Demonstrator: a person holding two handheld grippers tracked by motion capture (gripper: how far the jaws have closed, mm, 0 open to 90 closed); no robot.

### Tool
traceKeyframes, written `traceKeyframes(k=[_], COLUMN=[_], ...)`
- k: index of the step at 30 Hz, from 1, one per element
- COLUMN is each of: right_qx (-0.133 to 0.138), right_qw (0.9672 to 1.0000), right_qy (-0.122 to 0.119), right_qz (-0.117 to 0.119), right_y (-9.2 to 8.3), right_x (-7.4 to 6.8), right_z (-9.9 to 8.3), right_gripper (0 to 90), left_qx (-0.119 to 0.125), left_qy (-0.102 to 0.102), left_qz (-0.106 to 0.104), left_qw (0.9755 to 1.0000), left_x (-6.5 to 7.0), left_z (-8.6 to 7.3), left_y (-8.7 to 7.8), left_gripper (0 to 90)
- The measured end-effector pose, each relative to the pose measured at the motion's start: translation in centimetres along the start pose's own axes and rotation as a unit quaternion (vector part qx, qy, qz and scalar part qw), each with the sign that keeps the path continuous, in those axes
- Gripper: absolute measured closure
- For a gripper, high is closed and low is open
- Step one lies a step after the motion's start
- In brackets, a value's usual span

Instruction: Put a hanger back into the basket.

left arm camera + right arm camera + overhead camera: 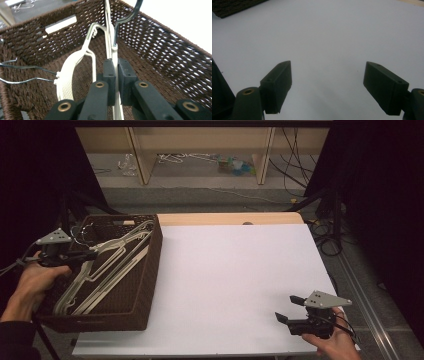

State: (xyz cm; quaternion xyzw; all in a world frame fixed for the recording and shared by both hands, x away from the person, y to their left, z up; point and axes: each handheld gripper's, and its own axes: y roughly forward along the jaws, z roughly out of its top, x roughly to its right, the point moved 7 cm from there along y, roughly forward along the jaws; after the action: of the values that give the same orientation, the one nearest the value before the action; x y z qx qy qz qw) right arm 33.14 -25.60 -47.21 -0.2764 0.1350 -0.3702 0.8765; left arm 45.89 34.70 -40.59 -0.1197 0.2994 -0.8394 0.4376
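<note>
A dark brown woven basket [156, 251] stands at the table's left edge with several white hangers [107, 266] lying in it. My left gripper [91, 255] reaches into the basket from its left side. In the left gripper view my left gripper [116, 63] is shut on the thin white neck of one hanger [114, 51], just below its metal hook [126, 18]. A second white hanger [67, 80] curves off to the left. My right gripper [289, 309] rests low at the front right of the white table top [235, 270]. It [328, 75] stands open with nothing between its jaws.
The basket's woven walls [162, 50] close in around my left gripper, and thin wire hooks [25, 73] lie at its left. A corner of the basket [234, 6] shows far off in the right gripper view. Wooden shelf legs [140, 155] and cables [325, 240] lie beyond the table.
</note>
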Motion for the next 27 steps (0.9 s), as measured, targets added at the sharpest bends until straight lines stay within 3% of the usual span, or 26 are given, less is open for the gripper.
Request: traceKeyframes(k=[2,3,6,9,10,14,22,27], right_qx=[-0.002,-0.002,0.001,0.002,0.001,-0.001,-0.003,-0.002], right_qw=[1.0000,1.0000,1.0000,1.0000,1.0000,1.0000,1.0000,1.0000], right_qy=[-0.001,-0.001,0.001,-0.005,-0.002,0.000,0.000,-0.002], right_qz=[0.001,0.002,0.002,-0.001,0.000,0.002,0.004,0.002], right_y=[0.0,0.0,0.0,0.0,0.0,0.1,0.1,0.1], right_x=[0.0,0.0,0.0,0.1,0.0,0.0,-0.1,0.0], right_z=[0.0,0.0,0.0,0.0,0.0,0.0,-0.1,-0.1], right_gripper=[23.9,23.9,23.9,23.9,23.9,23.9,23.9,23.9], left_qx=[-0.015,-0.017,-0.023,-0.050,-0.045,-0.060,-0.065,-0.067], left_qy=[-0.003,-0.018,-0.027,-0.022,-0.032,-0.040,-0.043,-0.043], left_qz=[0.016,0.023,0.042,0.066,0.072,0.098,0.121,0.124], left_qw=[0.9998,0.9994,0.9985,0.9963,0.9959,0.9926,0.9896,0.9890], left_x=[-0.3,-0.2,-0.4,-1.1,-1.2,-1.8,-2.3,-2.4], left_z=[-0.2,-0.3,-0.5,-1.0,-1.2,-2.1,-3.0,-3.1], left_y=[0.5,0.7,1.2,1.0,1.2,1.0,1.0,1.1], left_gripper=[84.9,84.6,83.5,81.2,80.6,76.2,75.7,76.7])
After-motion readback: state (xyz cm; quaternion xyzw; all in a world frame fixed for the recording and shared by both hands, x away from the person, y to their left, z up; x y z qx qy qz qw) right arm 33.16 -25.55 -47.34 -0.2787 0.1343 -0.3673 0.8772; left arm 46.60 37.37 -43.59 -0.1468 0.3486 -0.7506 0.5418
